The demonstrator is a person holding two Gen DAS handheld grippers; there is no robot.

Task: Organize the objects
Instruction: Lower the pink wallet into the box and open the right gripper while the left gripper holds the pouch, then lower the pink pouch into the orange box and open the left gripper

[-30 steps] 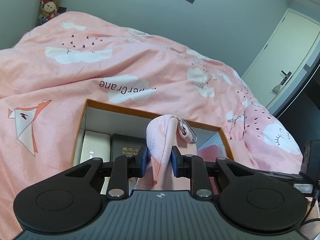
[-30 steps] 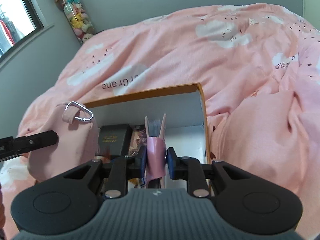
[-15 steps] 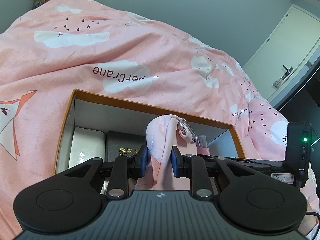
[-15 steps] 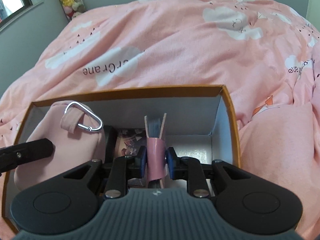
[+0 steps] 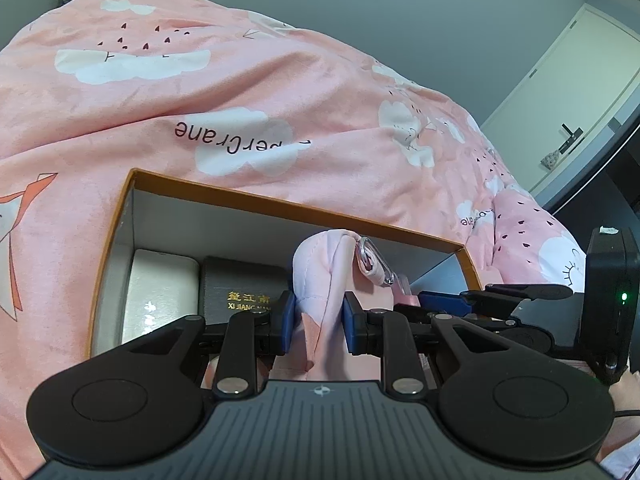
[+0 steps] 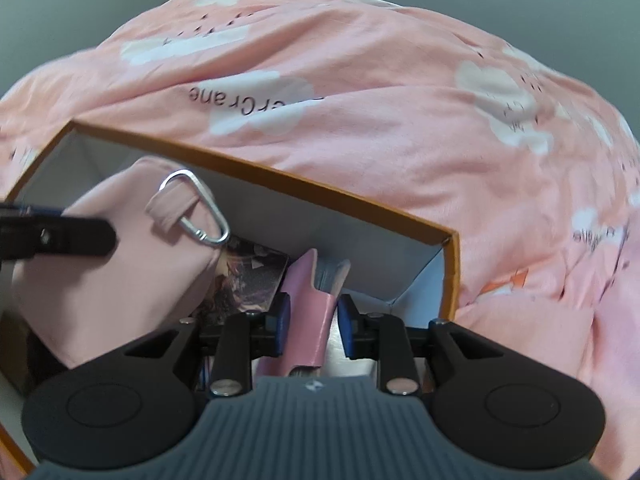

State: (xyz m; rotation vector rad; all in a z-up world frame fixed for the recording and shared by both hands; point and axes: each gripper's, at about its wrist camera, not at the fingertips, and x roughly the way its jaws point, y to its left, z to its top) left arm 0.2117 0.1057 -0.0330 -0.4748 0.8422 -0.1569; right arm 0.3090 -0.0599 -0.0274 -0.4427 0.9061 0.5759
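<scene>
both grippers have dropped toward the orange-rimmed box [image 5: 280, 204] since 1 second ago, and the right one has rolled, so the box now sits skewed in its view.

left gripper [image 5: 318, 322] pinches the pink fabric pouch [image 5: 320, 276], pads pressing into the cloth; its silver carabiner [image 5: 374, 260] hangs at 1 o'clock from the pinch. the pouch is over the box's middle, with a black lettered case [image 5: 240, 292] at 9 o'clock and a white case [image 5: 160, 292] beyond that.

right gripper [image 6: 312, 320] has its jaws opening around the pink clip-like holder [image 6: 308, 300], which leans against the pad at 9 o'clock while a gap shows at the 3 o'clock pad. the holder stands inside the box near its 3 o'clock corner [image 6: 448, 248], just beside a printed card [image 6: 248, 280].

to release well, i judge the right hand should finish opening, then back out straight, so the holder isn't dragged. the pouch should go down into free floor space, carabiner clear of the rim, before letting go.
</scene>
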